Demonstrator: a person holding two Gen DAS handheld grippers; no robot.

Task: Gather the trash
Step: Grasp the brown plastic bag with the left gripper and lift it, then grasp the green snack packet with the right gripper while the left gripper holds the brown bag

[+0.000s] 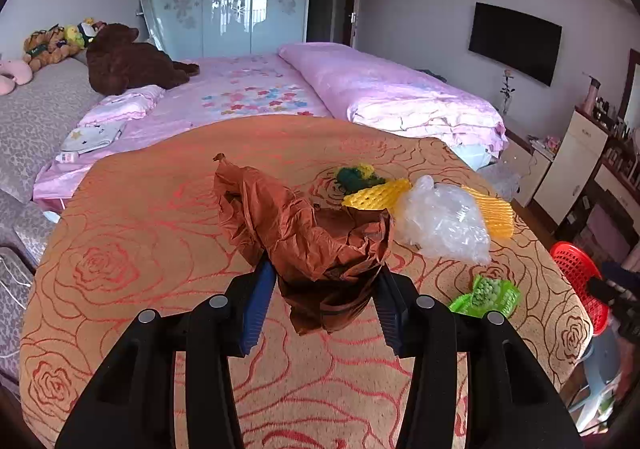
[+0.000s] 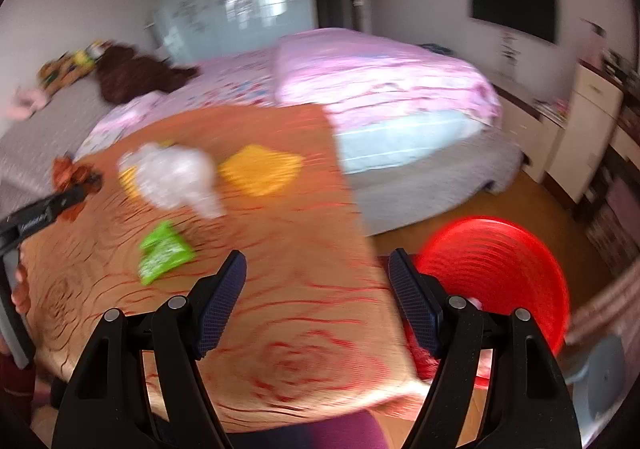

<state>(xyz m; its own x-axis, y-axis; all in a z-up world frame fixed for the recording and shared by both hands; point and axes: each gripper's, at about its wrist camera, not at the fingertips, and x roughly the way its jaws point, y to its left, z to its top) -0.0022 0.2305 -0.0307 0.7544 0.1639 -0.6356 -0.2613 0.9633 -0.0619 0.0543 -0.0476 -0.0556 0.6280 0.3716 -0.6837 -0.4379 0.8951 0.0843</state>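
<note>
The left tool [image 1: 324, 289] has its 2 blue-padded fingers [image 1: 256, 305] set on either side of a crumpled brown plastic bag [image 1: 304, 233]; the pads press against the lower folds of the bag, so the tool looks clamped on it. The bag stands bunched up on the worktop [image 1: 132, 249], which is covered by an orange cloth with a red rose pattern. Just to the right of the bag lies a clear plastic bag [image 1: 444, 225], touching a yellow foam net [image 1: 376, 193] on its left and another yellow foam net piece [image 1: 496, 213] behind its right side. A small green and yellow scrap [image 1: 356, 175] sits at the far end of the first net. Nearer the camera, a bright green wrapper [image 1: 486, 295] lies apart from the rest, close to the worktop's right edge.

The right tool [image 2: 318, 289] hangs over the right edge of the worktop with its fingers spread wide and nothing between them. That view is smeared by motion blur, so fine detail is hard to judge. A red basket [image 2: 500, 269] sits beyond the worktop edge, just to the right of the right tool. A bed with pink bedding [image 1: 384, 89] lies behind the worktop
</note>
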